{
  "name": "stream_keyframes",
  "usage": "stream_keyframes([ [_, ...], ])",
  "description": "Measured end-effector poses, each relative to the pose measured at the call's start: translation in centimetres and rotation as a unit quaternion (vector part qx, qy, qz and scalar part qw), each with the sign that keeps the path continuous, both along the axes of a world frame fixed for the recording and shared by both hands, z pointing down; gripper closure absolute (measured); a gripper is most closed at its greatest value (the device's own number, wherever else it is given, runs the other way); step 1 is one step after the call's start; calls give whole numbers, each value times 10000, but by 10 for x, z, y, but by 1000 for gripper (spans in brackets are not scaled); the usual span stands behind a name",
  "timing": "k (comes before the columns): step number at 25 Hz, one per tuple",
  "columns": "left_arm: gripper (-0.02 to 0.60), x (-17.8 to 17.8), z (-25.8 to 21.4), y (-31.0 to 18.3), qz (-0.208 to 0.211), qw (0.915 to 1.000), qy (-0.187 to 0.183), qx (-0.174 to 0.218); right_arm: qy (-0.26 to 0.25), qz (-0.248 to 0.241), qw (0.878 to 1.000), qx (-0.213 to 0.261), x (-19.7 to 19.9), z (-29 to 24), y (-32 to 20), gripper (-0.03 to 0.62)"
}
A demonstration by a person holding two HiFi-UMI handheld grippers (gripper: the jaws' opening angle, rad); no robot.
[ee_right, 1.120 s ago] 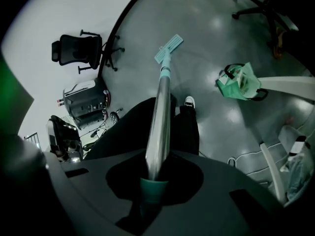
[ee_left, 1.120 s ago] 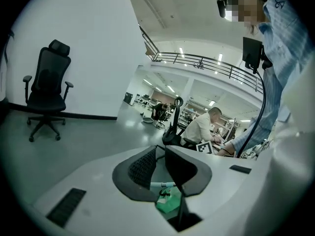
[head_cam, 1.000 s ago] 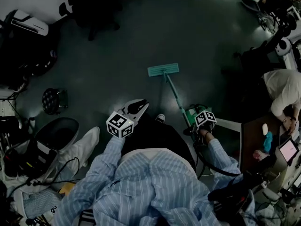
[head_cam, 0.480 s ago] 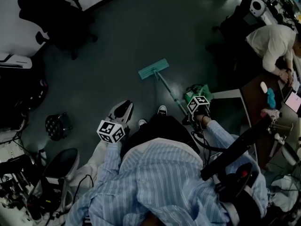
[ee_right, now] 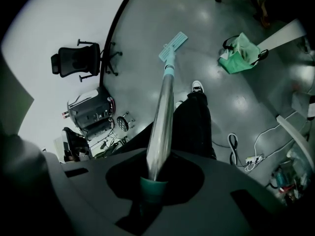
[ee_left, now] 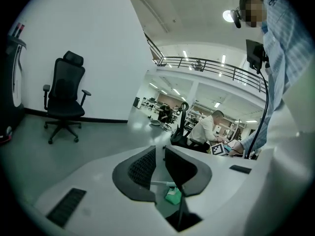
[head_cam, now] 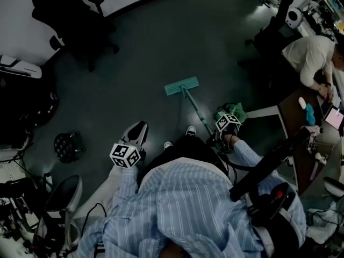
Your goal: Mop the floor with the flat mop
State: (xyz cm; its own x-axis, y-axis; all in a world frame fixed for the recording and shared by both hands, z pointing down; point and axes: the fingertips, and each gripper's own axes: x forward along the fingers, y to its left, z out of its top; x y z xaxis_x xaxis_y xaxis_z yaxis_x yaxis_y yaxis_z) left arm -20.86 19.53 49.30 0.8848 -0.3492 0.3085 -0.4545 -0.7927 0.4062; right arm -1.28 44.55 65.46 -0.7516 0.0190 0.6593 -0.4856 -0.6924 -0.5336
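The flat mop's teal head [head_cam: 181, 85] lies on the dark floor ahead of my feet, and its handle [head_cam: 196, 112] slants back to my right gripper [head_cam: 221, 129]. That gripper is shut on the handle's green end [ee_right: 153, 188]. In the right gripper view the silver shaft [ee_right: 162, 117] runs out to the mop head [ee_right: 173, 45]. My left gripper [head_cam: 137, 131] hangs at the left beside my leg, apart from the mop. Its jaws are closed together with nothing in them [ee_left: 160, 167].
A black office chair [head_cam: 80, 18] stands by the white wall at the far left, with a wheeled stool [head_cam: 67, 145] nearer. A green bag [head_cam: 236, 112] lies by a white desk leg [head_cam: 266, 112]. A person [head_cam: 309, 55] sits at the right desk. Cables [ee_right: 236, 146] trail behind my feet.
The head view has swung round, so the chair and desks sit differently in frame. The mop head's angle on the floor has changed a little. Both grippers keep their grip states.
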Motion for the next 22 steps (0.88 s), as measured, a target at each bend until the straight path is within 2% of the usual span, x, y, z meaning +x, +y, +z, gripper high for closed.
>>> stream_keyframes([
  [7, 523, -32, -5, -4, -334, 9993, 111, -80, 51, 97, 9999, -78, -16, -17, -4, 546],
  [13, 523, -48, 5, -1, -388, 9990, 116, -171, 75, 208, 9997, -70, -28, -13, -9, 546],
  [22, 522, -53, 0, -5, -506, 9986, 130, -37, 140, 234, 9996, -61, -36, -10, -7, 548],
])
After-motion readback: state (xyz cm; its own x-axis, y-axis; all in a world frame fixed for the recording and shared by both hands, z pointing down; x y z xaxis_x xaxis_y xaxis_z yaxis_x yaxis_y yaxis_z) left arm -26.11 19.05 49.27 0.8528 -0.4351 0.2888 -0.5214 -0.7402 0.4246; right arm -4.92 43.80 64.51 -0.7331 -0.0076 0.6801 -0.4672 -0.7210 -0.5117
